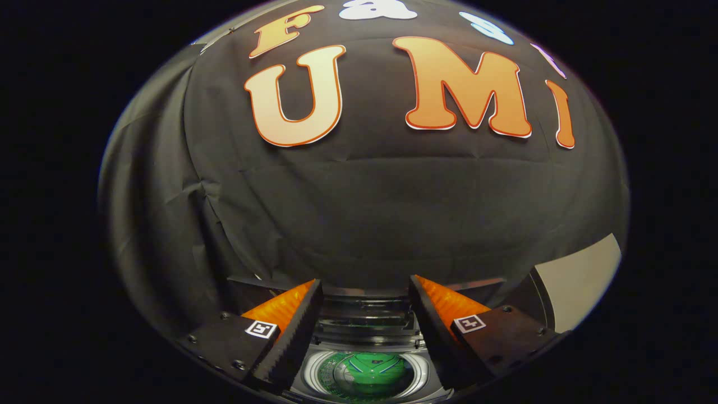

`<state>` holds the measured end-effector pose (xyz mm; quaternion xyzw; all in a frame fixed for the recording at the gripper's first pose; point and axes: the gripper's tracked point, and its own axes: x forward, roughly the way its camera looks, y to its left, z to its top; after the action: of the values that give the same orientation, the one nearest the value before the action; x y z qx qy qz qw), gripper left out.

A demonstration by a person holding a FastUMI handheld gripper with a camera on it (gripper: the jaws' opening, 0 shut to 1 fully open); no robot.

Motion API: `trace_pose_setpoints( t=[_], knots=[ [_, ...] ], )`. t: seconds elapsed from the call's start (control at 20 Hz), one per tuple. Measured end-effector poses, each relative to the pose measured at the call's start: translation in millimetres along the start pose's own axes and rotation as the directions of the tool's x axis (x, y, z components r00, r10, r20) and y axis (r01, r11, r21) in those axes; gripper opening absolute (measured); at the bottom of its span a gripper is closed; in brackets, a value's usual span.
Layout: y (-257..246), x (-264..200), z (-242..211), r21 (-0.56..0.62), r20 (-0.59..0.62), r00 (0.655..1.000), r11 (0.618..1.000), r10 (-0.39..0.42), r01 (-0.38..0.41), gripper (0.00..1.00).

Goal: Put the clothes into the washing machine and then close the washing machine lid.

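Observation:
My gripper [364,289] hangs above the washing machine [314,370], its fingers spread apart and holding nothing. Between and below the fingers I look down into the machine's round drum, where a green garment [367,373] lies. The lid [367,308] stands raised at the back of the opening, just beyond the fingertips.
The black cloth wall [364,213] rises right behind the machine. A pale panel [580,278] shows to the right of the machine.

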<state>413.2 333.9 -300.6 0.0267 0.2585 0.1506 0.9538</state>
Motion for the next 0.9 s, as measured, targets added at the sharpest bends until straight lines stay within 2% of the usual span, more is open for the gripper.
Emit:
trace_pose_setpoints(
  t=[0.4,0.9],
  knots=[
    [-9.4,37.4,-4.9,-0.005,-0.056,0.995,0.997,-0.078,0.078,0.99],
    [-8.5,15.5,-11.7,-0.007,-0.057,0.996,0.997,-0.074,0.073,0.99]
  ],
)
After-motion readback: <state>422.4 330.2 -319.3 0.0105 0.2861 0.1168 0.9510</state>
